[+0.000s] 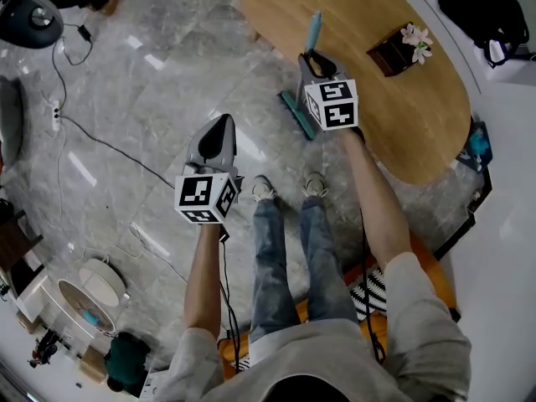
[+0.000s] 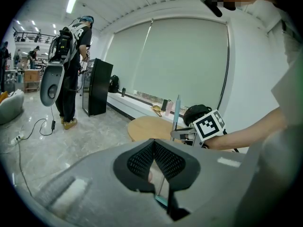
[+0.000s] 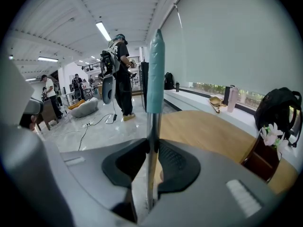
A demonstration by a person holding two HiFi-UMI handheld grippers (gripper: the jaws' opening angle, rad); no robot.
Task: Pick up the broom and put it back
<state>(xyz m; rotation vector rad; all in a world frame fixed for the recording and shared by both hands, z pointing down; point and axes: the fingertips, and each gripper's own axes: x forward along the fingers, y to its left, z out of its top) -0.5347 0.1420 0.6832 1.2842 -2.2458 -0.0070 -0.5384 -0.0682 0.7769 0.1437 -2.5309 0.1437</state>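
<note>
By the edge of the wooden table (image 1: 402, 132) nearest my feet, my right tongs (image 1: 317, 62) are clamped on the broom (image 3: 151, 141). Their pads press its metal shaft just below the teal grip (image 3: 155, 74). The broom stands nearly upright, with its teal head (image 1: 297, 114) down on the marble floor (image 1: 151, 99) just beside that edge. My left tongs (image 1: 223, 122) hang well apart from it, over bare floor, jaws closed together on nothing.

Head view: broom (image 1: 313, 30) shaft largely masked by the right gripper (image 1: 316, 60); only the teal grip and part of the head show. Tabletop (image 1: 402, 132) is cut off at the picture's top edge (far end unseen). Right gripper view: shaft's lower end hidden.
</note>
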